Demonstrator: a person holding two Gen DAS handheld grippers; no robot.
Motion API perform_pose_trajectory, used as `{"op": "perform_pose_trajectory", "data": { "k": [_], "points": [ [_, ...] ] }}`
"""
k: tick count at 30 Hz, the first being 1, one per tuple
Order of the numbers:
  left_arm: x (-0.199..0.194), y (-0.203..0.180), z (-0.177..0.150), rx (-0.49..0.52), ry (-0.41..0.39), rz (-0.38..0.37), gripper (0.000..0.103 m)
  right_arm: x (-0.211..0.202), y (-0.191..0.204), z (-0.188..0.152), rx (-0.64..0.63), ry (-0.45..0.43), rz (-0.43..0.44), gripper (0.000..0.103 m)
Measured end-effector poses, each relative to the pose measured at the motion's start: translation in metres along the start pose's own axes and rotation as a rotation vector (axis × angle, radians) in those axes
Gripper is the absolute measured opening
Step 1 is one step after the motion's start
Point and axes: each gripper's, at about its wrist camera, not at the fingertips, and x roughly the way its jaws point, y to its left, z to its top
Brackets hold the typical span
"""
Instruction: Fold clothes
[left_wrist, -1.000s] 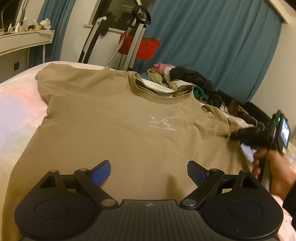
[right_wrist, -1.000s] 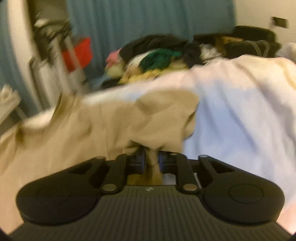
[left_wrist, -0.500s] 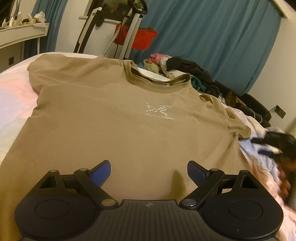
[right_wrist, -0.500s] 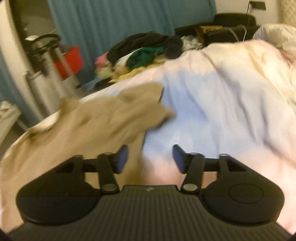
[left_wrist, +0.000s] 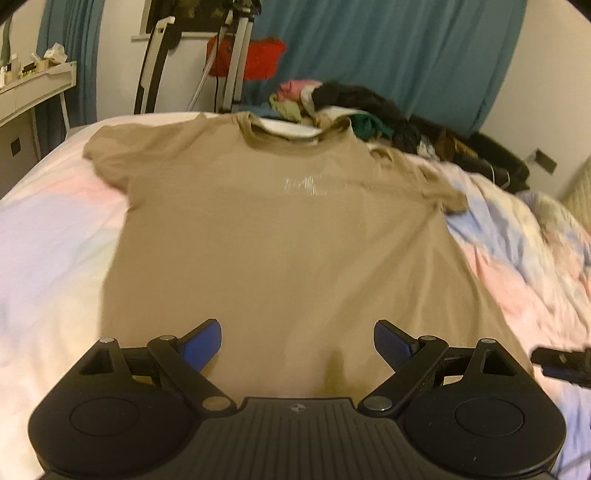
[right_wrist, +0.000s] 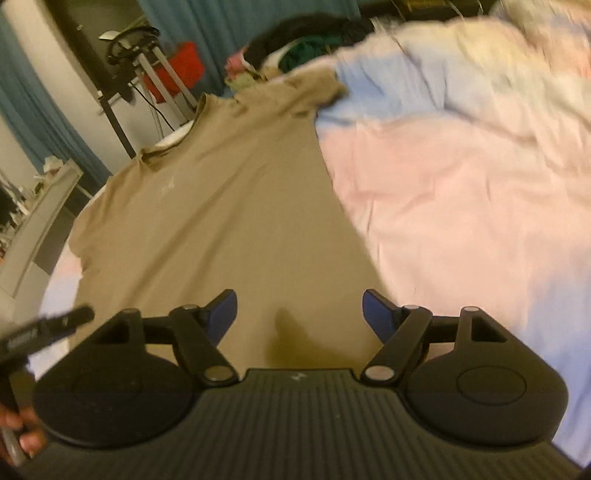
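At six o'clock in the left wrist view the left gripper (left_wrist: 297, 341) stands spread wide, as it did a second ago, with nothing between its blue pads; it hovers over the hem of the tan T-shirt (left_wrist: 288, 236). In the right wrist view the right gripper (right_wrist: 299, 312) is opening, its pads clear of the cloth. A second ago it was pinched on the shirt's sleeve; now it holds nothing and sits above the lower right part of the shirt, and its tip shows at three o'clock in the left view, where half a second ago it was higher up beside the sleeve. At eight o'clock in the right view a hand (right_wrist: 18, 432) grips the left gripper's handle.

The T-shirt lies face up, spread flat on the bed's pink and pale blue duvet (left_wrist: 48, 236), collar at twelve o'clock. The released sleeve (left_wrist: 439, 188) now rests spread out at two o'clock.

Beyond the collar, at one o'clock, is a pile of clothes (left_wrist: 351, 107). Past that hang teal curtains (left_wrist: 406, 48), with a white shelf (left_wrist: 37, 85) at ten o'clock.
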Motion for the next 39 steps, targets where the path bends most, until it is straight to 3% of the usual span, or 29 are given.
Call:
{"op": "perform_pose_trajectory", "data": {
  "k": [3,9,15,20,23,27,31,39],
  "points": [
    [-0.018,0.011,-0.013,-0.014,0.053,0.031,0.091,-0.004,-0.003,-0.003,0.030,0.007,0.023,0.076],
    [-0.030,0.051,-0.028,-0.200,0.220,0.086,0.091,-0.008,-0.016,-0.009,0.059,0.007,0.014,0.076],
    [-0.041,0.070,-0.029,-0.248,0.240,0.212,0.091,-0.016,-0.028,-0.009,0.108,-0.014,0.034,0.076],
    [-0.044,0.081,-0.034,-0.308,0.271,0.270,0.090,-0.023,-0.036,-0.007,0.127,-0.029,0.028,0.076],
    [-0.047,0.086,-0.037,-0.347,0.293,0.258,0.090,-0.026,-0.042,-0.001,0.090,-0.014,0.008,0.076],
    [-0.057,0.091,-0.040,-0.386,0.307,0.226,0.090,-0.030,-0.051,0.009,-0.080,0.044,0.004,0.076],
    [-0.059,0.096,-0.037,-0.417,0.311,0.209,0.089,-0.017,-0.081,0.004,0.076,0.141,0.064,0.077],
    [-0.050,0.090,-0.039,-0.420,0.381,0.239,0.084,0.004,-0.073,-0.002,0.040,0.223,0.058,0.076]
  ]
}}
